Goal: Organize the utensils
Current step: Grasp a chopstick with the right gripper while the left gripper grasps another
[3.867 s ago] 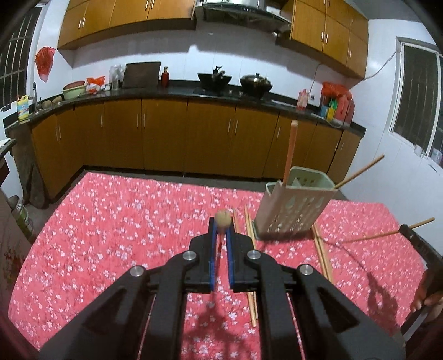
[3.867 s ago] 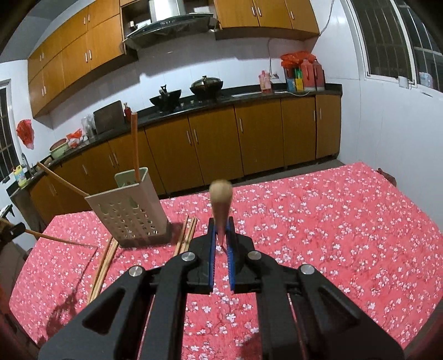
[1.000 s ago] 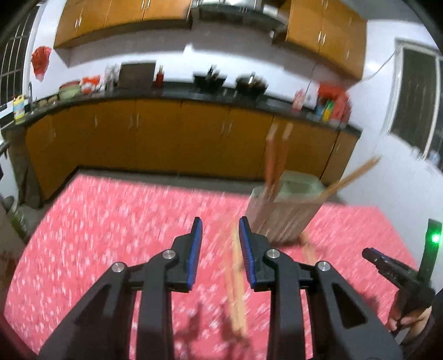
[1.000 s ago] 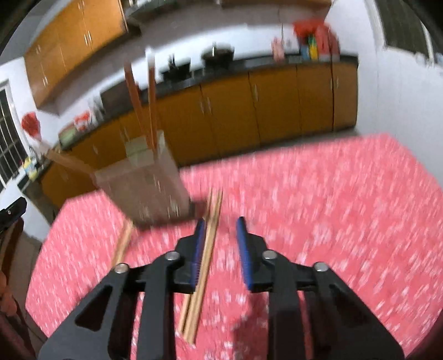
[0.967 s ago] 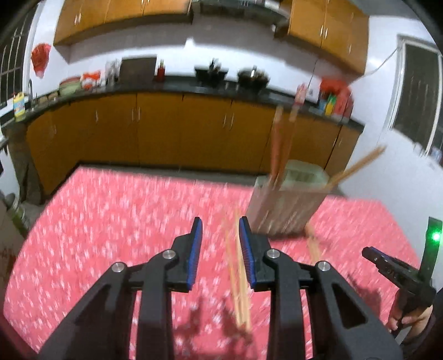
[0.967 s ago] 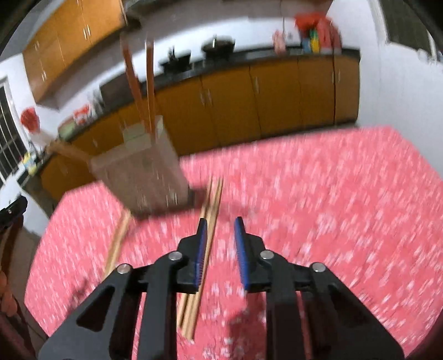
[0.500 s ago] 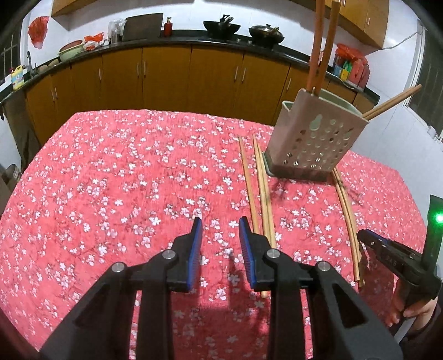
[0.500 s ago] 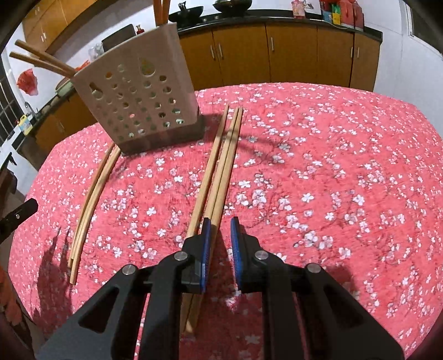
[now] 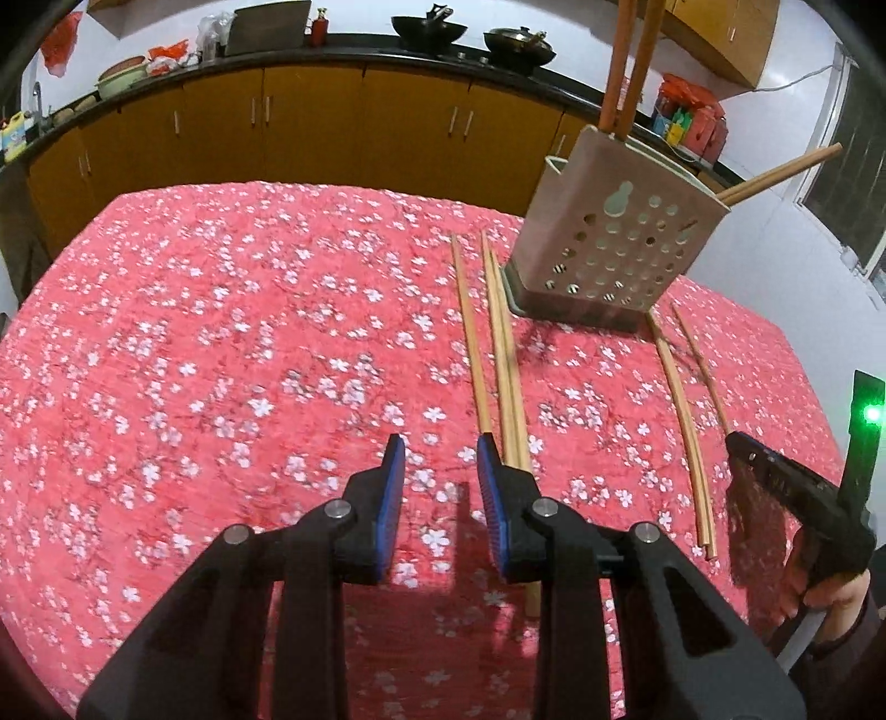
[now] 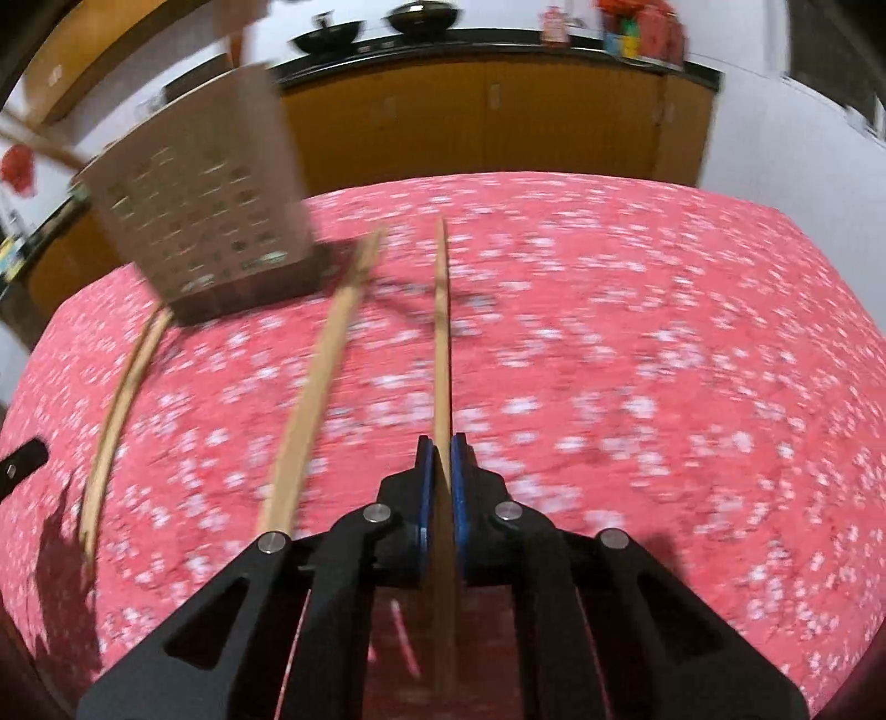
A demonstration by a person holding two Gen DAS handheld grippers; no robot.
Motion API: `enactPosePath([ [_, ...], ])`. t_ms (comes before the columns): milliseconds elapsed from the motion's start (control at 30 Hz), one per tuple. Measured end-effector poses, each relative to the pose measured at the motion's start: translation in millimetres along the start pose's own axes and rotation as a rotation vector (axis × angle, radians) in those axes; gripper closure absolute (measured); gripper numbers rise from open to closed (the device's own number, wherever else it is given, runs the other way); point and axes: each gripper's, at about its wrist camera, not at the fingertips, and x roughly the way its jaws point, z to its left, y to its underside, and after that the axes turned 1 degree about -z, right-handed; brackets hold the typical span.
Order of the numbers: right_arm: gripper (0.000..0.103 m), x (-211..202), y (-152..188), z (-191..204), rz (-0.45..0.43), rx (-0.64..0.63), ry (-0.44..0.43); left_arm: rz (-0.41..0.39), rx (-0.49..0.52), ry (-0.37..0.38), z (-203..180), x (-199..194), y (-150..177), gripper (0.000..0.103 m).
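Chopsticks (image 9: 501,354) on floral tablecloth (image 9: 221,360) beside perforated utensil holder (image 9: 614,243).

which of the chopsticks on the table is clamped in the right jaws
The chopstick running straight up the middle of the right wrist view, pinched between the right gripper pads. The other chopsticks lie loose to its left.

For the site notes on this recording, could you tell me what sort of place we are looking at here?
Most likely a home kitchen: wooden cabinets run under a dark counter holding woks, and a table with a red floral cloth carries chopsticks beside a perforated utensil holder.
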Motion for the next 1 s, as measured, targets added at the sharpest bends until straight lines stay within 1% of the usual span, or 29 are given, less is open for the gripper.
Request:
enactPosePath([
  [67, 0.096, 0, 0, -7, -0.002, 0.009, 0.003, 0.01, 0.002, 0.019, -3, 6, 1, 0.078],
  [167, 0.096, -1, 2, -7, -0.01, -0.014, 0.01, 0.023, 0.003, 0.039, -9, 13, 0, 0.082],
  [233, 0.095, -1, 3, -6, -0.018, -0.03, 0.021, 0.035, 0.01, 0.04, -14, 20, 0, 0.085],
  [433, 0.095, -2, 3, -7, -0.019, -0.039, 0.015, 0.051, 0.028, 0.024, -20, 32, -1, 0.088],
  [633, 0.095, -4, 4, -4, -0.019, -0.047, 0.016, 0.072, 0.074, -0.023, -29, 44, 1, 0.094],
  [800, 0.095, -6, 6, -4, -0.015, -0.052, 0.01, 0.048, 0.107, -0.056, -34, 45, 4, 0.095],
  [900, 0.095, -8, 9, -4, -0.017, -0.066, 0.008, 0.046, 0.1, -0.08, -28, 44, 2, 0.095],
  [1000, 0.095, -8, 9, -4, -0.019, -0.071, 0.004, 0.044, 0.067, -0.108, -11, 43, -4, 0.095],
])
